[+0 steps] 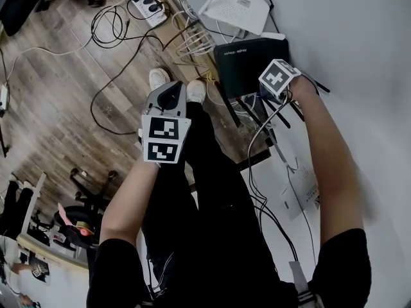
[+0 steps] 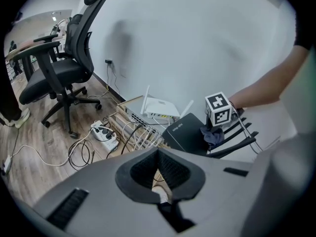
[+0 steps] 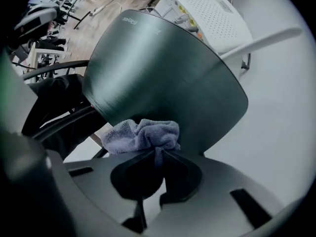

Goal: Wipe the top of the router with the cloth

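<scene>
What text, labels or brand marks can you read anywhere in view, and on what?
Black router: a short line of white print near its edge, too blurred to read in any view.
White router: small label, too small to read.
Paper sheet: print too small to read.
Cloth: no print.
Nothing can be read.

Both bare forearms reach forward from black short sleeves. The left arm (image 1: pixel 128 201) holds the left gripper (image 1: pixel 171 96) out in front, its jaws closed together with nothing between them. The right arm (image 1: pixel 334 172) stretches farther ahead, and the right gripper (image 1: pixel 266 97) has its jaws pinched on a bunched cloth (image 3: pixel 143 135).
</scene>
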{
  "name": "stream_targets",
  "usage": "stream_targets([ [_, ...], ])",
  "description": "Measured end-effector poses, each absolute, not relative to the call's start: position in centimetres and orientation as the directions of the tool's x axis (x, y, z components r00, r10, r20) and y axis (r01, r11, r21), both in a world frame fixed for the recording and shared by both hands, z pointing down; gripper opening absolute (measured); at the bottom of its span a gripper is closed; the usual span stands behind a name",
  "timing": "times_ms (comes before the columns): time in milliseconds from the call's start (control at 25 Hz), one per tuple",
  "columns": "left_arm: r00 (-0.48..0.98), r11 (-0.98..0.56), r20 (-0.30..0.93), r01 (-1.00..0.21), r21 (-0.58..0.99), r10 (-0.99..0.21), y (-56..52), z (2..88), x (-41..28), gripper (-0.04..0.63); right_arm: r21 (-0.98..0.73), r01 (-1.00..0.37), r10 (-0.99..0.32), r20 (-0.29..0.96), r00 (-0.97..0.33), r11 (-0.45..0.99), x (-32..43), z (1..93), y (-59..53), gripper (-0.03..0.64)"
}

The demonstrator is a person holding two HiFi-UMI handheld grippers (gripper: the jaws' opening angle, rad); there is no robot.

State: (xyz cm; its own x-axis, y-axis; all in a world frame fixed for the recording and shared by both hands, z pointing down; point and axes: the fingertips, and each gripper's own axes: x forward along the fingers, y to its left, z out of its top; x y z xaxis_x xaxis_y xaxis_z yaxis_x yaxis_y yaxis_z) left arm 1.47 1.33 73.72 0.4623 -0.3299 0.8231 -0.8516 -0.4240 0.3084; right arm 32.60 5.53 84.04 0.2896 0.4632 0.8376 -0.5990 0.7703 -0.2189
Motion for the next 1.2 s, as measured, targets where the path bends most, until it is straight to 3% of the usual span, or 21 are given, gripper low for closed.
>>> stream_targets([
  [560, 0.473, -0.421, 0.821, -0.847, 0.325, -0.319, 1.5, 74.1, 2.7, -0.006, -0.181, -0.603, 0.43, 0.852, 0.298, 0.777, 33.8, 84.5, 4.4, 0.006],
  [880, 0.465, -0.414, 0.825, -0.852, 0.319, -0.321, 1.2, 74.4, 1.9, -0.006, 0.114, -0.569, 0.136, 0.916, 0.378, 0.814, 35.3, 85.0, -1.4, 0.005],
  [1200, 0.473, -0.417, 0.826, -0.847, 0.329, -0.308, 1.2, 75.2, 2.2, -0.006, 0.268, -0.537, -0.067, 0.929, 0.364, 0.8, 35.4, 85.1, -6.0, 0.005],
])
